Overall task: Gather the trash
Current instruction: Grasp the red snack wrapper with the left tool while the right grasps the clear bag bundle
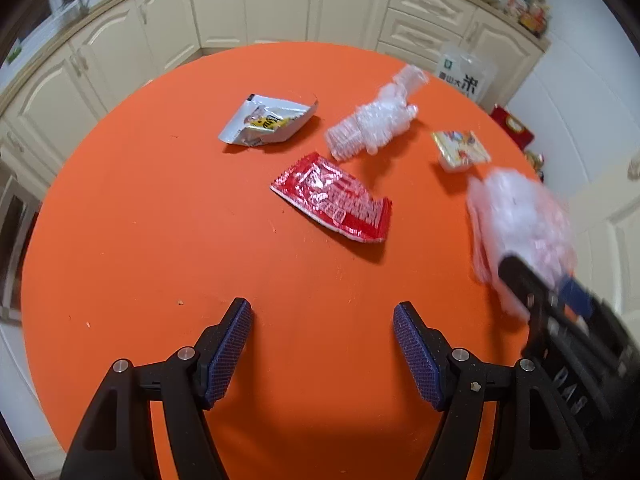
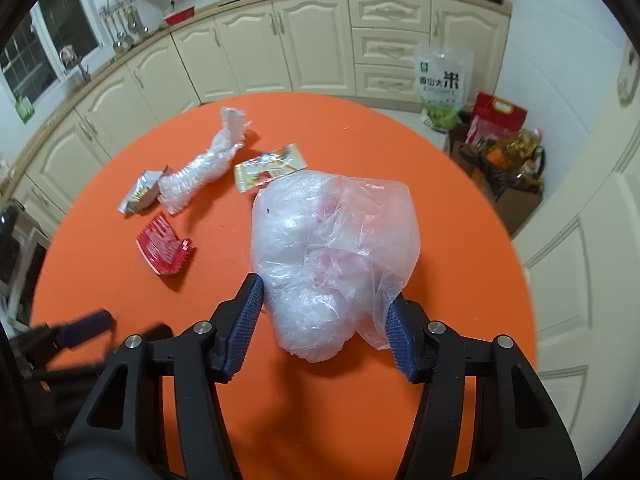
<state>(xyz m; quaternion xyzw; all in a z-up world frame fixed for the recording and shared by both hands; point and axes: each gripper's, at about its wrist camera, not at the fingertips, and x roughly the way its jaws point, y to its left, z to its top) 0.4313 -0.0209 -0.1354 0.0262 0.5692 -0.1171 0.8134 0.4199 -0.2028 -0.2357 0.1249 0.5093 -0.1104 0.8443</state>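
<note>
On the round orange table (image 1: 160, 208) lie a red wrapper (image 1: 332, 200), a silver wrapper (image 1: 268, 120), a crumpled clear plastic piece (image 1: 376, 124) and a small colourful packet (image 1: 460, 150). My left gripper (image 1: 322, 352) hovers open over bare table, short of the red wrapper. A puffy clear plastic bag (image 2: 332, 248) rests at the table's right side, and my right gripper (image 2: 322, 324) is shut on its near end, pads touching both sides. The left wrist view shows that bag (image 1: 520, 216) blurred, with the right gripper (image 1: 540, 292) at it.
Cream kitchen cabinets (image 2: 312, 40) curve behind the table. On the floor to the right stand a rice sack (image 2: 442, 80), a red gift bag (image 2: 498, 116) and a cardboard box of goods (image 2: 504, 168). The table's right edge runs close to the bag.
</note>
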